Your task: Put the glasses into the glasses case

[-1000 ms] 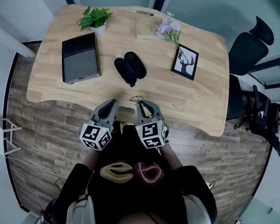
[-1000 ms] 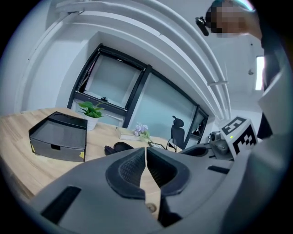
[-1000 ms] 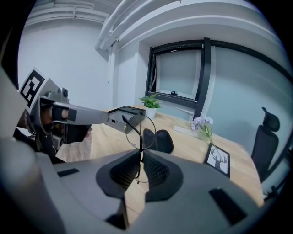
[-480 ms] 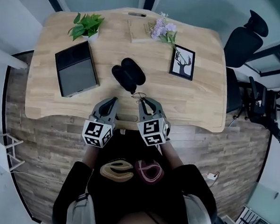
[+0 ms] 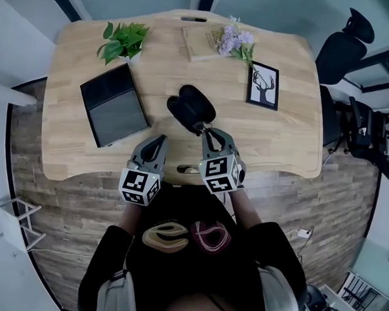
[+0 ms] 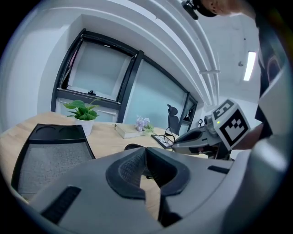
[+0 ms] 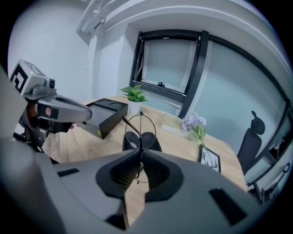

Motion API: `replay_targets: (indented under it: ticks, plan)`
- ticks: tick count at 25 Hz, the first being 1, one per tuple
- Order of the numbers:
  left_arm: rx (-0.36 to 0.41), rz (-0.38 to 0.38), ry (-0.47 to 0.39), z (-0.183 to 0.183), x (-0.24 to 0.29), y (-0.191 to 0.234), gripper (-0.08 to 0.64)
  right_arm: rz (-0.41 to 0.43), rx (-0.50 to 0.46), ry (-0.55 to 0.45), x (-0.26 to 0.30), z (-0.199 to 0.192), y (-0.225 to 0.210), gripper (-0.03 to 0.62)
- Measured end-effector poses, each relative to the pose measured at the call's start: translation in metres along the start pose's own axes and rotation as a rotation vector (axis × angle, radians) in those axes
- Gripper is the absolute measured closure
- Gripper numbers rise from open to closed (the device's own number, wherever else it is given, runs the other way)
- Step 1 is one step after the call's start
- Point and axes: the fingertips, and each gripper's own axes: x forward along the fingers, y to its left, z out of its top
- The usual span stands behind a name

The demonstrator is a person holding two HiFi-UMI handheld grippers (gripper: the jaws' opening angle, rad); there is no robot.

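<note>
The open black glasses case [image 5: 192, 105] lies in the middle of the wooden table [image 5: 63, 150]. My right gripper [image 5: 211, 134] is shut on a pair of thin wire-framed glasses [image 5: 200, 126] and holds them upright just short of the case's near end. In the right gripper view the round lenses [image 7: 140, 128] stand above the jaws, with the case [image 7: 149, 140] right behind them. My left gripper [image 5: 158, 141] hovers over the table's front edge, left of the case, shut with nothing in it; its pads [image 6: 132, 167] meet at the tips.
A black box-like tray [image 5: 113, 105] sits left of the case. A potted plant [image 5: 125, 39], a book [image 5: 203, 37] with purple flowers [image 5: 235, 41] and a framed deer picture [image 5: 263, 86] stand along the back and right. An office chair [image 5: 342, 54] is beyond the table's right end.
Both grippers have moved forward from the table's front edge toward the case. The glasses, still held in the right gripper, have come up to the case's near end.
</note>
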Motion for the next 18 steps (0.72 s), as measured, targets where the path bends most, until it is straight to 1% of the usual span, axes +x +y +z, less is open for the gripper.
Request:
replay_targets:
  ticks: [4, 9, 13, 15, 18]
  plan:
    - [0.009, -0.046, -0.003, 0.006, -0.001, 0.010, 0.535, -0.014, 0.001, 0.037, 0.013, 0.007, -0.004, 0.557]
    - [0.009, -0.053, -0.004, 0.009, -0.002, 0.024, 0.535, -0.024, -0.048, 0.085, 0.030, 0.015, -0.008, 0.557]
    - [0.027, -0.096, -0.008, 0.010, -0.003, 0.025, 0.535, -0.031, -0.086, 0.114, 0.045, 0.016, -0.009, 0.557]
    - [0.028, -0.100, -0.005, 0.009, -0.004, 0.027, 0.535, -0.029, -0.085, 0.127, 0.050, 0.016, -0.009, 0.557]
    - [0.016, -0.086, 0.000, 0.008, -0.004, 0.035, 0.535, -0.020, -0.103, 0.161, 0.059, 0.014, -0.009, 0.557]
